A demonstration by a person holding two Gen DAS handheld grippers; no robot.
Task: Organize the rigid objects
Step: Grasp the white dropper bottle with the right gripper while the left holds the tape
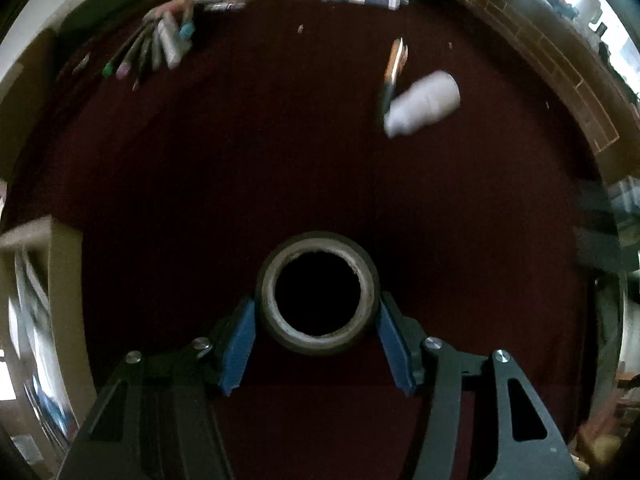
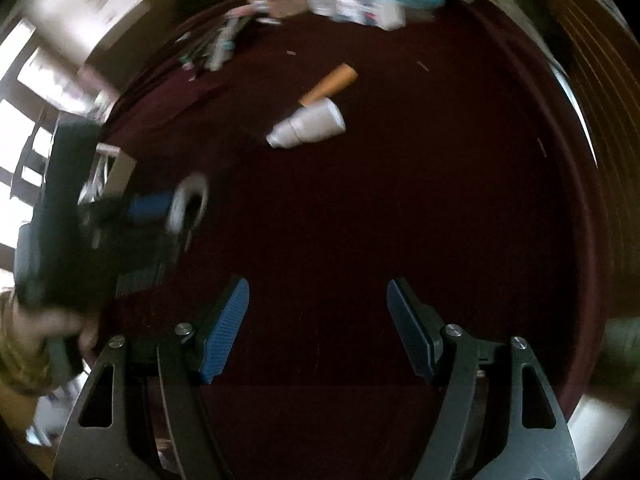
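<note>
- Left gripper (image 1: 318,322): your blue pads sit against both sides of the tape roll (image 1: 318,294) on the maroon cloth (image 1: 240,160); grip looks shallow, roll could pivot out
- Right gripper (image 2: 318,320): jaws apart, nothing between them
- White cups (image 1: 424,104), knife (image 1: 394,66): well apart, lying loose; may roll if nudged

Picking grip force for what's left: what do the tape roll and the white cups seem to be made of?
Tape roll: looks like brown glossy plastic tape wound on a pale matte core, likely cardboard, ragged at its inner edge. White cups: a nested stack lying on its side, matte white with stepped rims; probably foam or thin plastic, too blurred to settle.
</note>
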